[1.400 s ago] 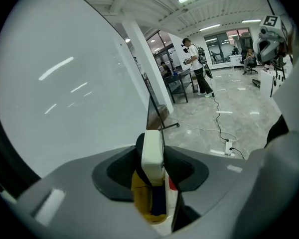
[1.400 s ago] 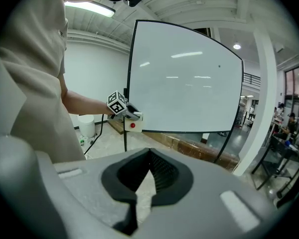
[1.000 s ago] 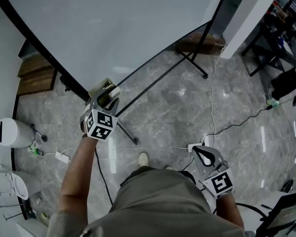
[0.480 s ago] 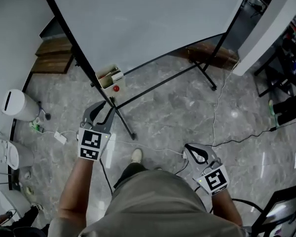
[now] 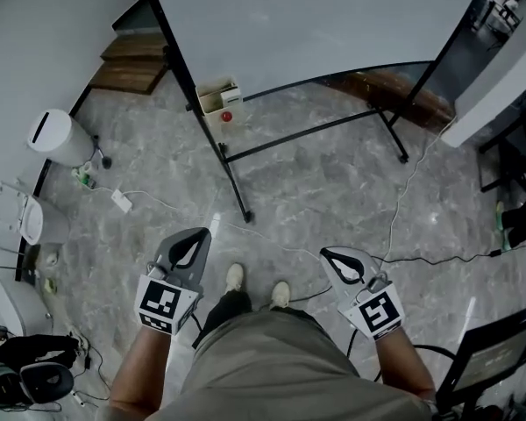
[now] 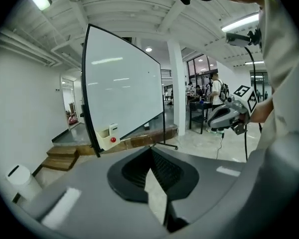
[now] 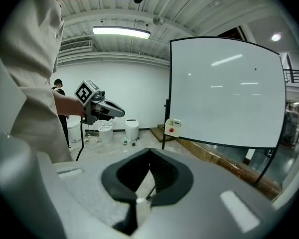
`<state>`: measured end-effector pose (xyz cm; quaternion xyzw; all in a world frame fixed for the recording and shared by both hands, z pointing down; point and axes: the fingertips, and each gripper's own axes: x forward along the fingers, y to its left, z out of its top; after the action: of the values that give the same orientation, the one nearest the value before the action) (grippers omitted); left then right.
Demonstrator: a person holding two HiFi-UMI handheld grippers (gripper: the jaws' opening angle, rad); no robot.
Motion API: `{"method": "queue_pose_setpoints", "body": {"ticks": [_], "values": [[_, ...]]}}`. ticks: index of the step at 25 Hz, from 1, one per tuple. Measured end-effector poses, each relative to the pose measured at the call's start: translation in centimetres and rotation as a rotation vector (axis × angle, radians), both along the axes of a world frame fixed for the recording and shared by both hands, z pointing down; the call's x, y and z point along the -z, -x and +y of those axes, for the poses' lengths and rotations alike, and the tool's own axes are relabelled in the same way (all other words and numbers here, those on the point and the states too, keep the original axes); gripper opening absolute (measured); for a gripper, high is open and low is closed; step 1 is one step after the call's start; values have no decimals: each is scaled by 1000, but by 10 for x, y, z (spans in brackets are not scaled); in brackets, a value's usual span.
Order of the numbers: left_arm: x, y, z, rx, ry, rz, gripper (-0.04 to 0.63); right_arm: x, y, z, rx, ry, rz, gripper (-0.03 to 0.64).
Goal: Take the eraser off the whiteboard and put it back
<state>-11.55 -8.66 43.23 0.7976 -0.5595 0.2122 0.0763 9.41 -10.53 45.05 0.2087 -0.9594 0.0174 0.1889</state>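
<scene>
The whiteboard (image 5: 316, 16) stands on a black frame at the top of the head view. A small cream box (image 5: 219, 96) with a red knob hangs on its left post. A pale block in it (image 6: 113, 127) may be the eraser. My left gripper (image 5: 195, 235) is low by my waist, far back from the box. Its jaws have just been closing and now stand shut with nothing between them (image 6: 152, 149). My right gripper (image 5: 326, 254) is level with it on the other side, also shut and empty (image 7: 149, 151).
The stand's black legs (image 5: 237, 191) reach across the marble floor toward my feet (image 5: 234, 277). White cables and a power strip (image 5: 121, 201) lie at left, near a white bin (image 5: 60, 136). Wooden steps (image 5: 131, 64) sit behind the board. A chair (image 5: 500, 358) is at lower right.
The left gripper has drawn back from the box on the post to my waist, and its jaws have closed empty. The board now lies farther off. The right gripper shifted slightly.
</scene>
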Motion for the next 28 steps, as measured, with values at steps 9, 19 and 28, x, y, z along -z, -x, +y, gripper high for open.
{"method": "queue_pose_setpoints", "body": {"ticks": [9,19,28], "values": [[23,-23,71,-60,-49,76,6,13,31,45,55,-20,-21,2],[40,-3,184,-103,-83,184,6,33,90,146,90,-60,-8,2],[37,0,275,-155,-58,213,6,44,105,235,58,-71,-20,2]]}}
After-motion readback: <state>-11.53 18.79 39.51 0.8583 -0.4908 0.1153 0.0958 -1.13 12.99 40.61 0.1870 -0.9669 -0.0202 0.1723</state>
